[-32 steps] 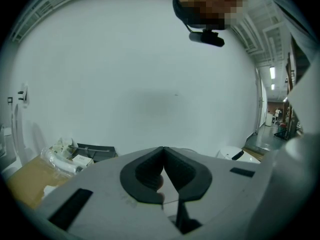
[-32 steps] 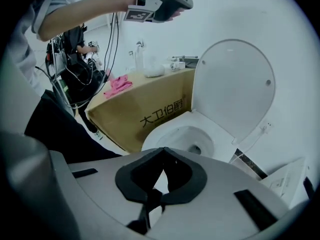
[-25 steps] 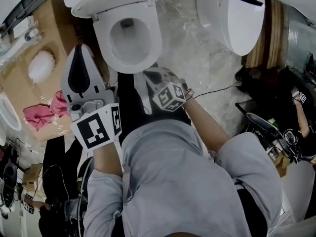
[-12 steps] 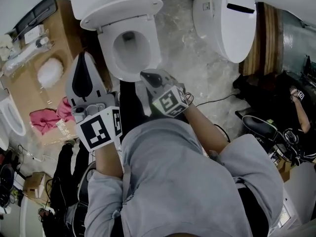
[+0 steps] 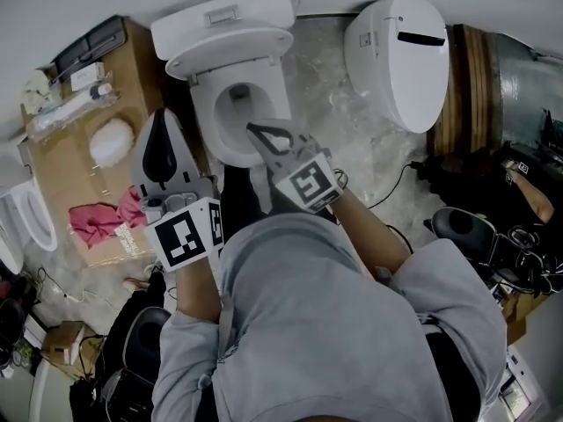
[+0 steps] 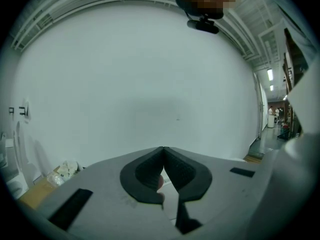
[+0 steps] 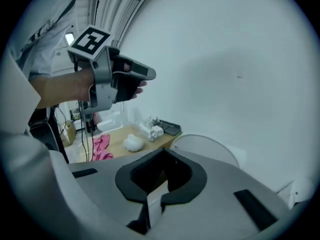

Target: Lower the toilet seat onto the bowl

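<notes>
The white toilet (image 5: 230, 69) stands at the top middle of the head view, its seat and lid (image 5: 230, 42) upright against the tank and the bowl (image 5: 220, 117) uncovered. My right gripper (image 5: 257, 131) is shut and empty, its tip over the bowl's front rim. My left gripper (image 5: 160, 120) is also shut and empty, held left of the bowl and apart from it. In the right gripper view the shut right gripper (image 7: 163, 153) points at the raised seat (image 7: 206, 146), with the left gripper (image 7: 131, 79) hanging up at the left. The left gripper (image 6: 163, 149) faces a bare white wall.
A second white toilet (image 5: 400, 51) with its lid down stands to the right. A brown board (image 5: 75, 161) on the left carries a pink cloth (image 5: 97, 220), a white fluffy wad (image 5: 111, 142) and bottles (image 5: 70, 105). Cables and dark gear (image 5: 479, 231) lie at the right.
The toilet sits lower in the head view than a second ago. My right gripper has moved forward, from short of the bowl to over its front rim. The left gripper has moved forward a little too.
</notes>
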A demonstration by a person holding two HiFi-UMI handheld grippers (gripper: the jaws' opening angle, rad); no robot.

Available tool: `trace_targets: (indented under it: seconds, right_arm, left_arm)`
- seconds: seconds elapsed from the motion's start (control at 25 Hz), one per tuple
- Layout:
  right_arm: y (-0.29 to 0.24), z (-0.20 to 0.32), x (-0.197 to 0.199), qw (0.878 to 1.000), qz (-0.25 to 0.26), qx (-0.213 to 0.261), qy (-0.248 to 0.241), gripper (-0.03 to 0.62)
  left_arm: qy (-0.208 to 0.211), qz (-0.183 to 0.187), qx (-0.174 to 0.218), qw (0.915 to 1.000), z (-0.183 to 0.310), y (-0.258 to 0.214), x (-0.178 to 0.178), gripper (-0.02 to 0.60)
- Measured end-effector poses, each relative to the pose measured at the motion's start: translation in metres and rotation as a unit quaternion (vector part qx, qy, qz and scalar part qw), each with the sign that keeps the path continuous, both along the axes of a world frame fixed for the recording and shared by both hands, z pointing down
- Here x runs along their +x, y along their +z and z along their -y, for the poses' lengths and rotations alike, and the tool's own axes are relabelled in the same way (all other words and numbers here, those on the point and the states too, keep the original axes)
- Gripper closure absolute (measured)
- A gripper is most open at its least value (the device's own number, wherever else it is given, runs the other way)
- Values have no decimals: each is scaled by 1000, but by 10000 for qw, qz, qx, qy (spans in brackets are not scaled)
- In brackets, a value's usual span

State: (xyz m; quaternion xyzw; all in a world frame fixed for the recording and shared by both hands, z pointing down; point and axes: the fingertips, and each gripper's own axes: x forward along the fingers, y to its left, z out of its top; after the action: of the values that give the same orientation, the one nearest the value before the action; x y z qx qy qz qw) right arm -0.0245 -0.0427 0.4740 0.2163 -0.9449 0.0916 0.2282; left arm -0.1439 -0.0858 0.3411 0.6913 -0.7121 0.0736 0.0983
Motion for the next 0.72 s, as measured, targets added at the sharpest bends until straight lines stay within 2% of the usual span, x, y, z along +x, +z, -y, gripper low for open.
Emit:
trace_targets:
  seconds: [0.36, 0.6, 0.72]
  right_arm:
    - [-83, 33, -13, 9954, 830, 280, 393, 595]
    - [-121, 49, -15, 9914, 1183, 305, 477, 595]
    - [-135, 54, -15, 9898, 1239, 505, 489, 595]
  left_arm:
    - [108, 79, 186, 9997, -5, -32, -2, 581]
    - [143, 118, 373, 9991, -3, -57, -1, 581]
    - [161, 152, 460, 9987, -2, -66, 0, 581]
